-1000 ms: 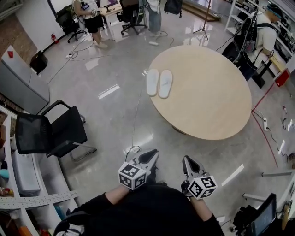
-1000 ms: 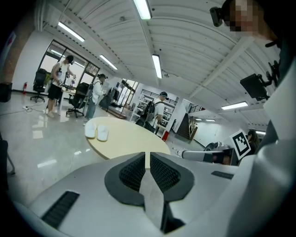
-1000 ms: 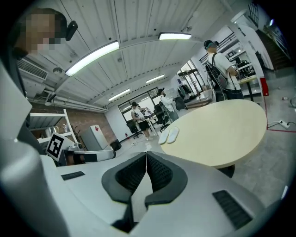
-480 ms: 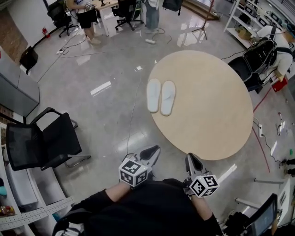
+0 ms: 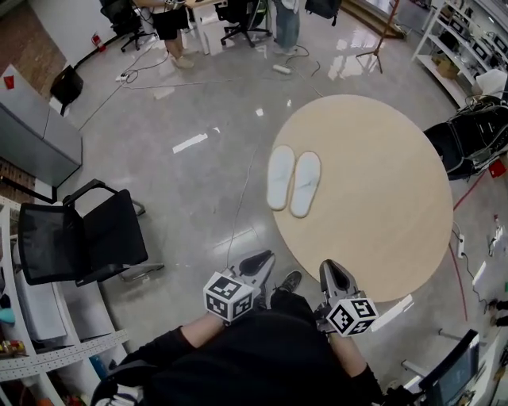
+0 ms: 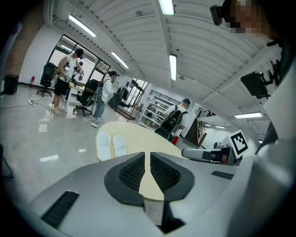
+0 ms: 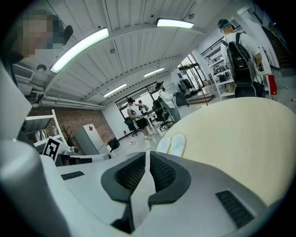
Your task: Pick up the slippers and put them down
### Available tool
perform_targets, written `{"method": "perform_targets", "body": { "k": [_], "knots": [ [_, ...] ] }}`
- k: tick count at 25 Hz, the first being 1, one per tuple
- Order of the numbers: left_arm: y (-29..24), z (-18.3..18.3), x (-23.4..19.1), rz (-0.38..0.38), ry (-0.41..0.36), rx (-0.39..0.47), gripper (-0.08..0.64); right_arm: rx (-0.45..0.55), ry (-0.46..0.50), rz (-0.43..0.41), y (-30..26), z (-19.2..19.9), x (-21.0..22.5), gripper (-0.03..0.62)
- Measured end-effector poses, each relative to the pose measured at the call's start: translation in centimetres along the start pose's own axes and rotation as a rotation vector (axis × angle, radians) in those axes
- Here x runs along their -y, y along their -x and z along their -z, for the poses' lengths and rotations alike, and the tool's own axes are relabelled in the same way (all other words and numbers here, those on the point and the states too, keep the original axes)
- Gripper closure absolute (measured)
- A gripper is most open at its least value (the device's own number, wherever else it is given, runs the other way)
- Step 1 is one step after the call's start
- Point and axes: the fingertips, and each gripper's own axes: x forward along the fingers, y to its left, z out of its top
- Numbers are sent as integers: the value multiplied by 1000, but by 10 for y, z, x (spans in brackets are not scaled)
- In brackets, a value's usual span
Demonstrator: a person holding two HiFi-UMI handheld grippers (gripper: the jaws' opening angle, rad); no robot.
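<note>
Two white slippers [image 5: 293,181] lie side by side near the left edge of a round beige table [image 5: 381,198]. They also show in the left gripper view as the slippers [image 6: 110,145] and in the right gripper view as the slippers [image 7: 172,144]. My left gripper [image 5: 262,262] is shut and empty, over the floor short of the table. My right gripper [image 5: 331,272] is shut and empty too, at the table's near rim. Both point toward the slippers, well short of them.
A black office chair [image 5: 79,238] stands on the floor at the left. A cable [image 5: 238,214] runs across the floor beside the table. People and desk chairs [image 5: 238,16] are at the far end of the room. A shelf [image 5: 48,349] is at the lower left.
I have walked toward the table: the table and slippers have come nearer in the head view, and the right gripper now reaches its near rim. Both grippers stayed shut.
</note>
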Motion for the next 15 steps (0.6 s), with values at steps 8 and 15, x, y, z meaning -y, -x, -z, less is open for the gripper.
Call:
{"method": "perform_targets", "body": {
  "k": [8,15],
  "knots": [
    [-55,-54,-2,-68,-53,51,532,27,20,-97,-44,-60,40,492],
    [-88,-50,-13,-110,-8,-15,410,-3,-23,-87,-61,-67,75,457]
  ]
}}
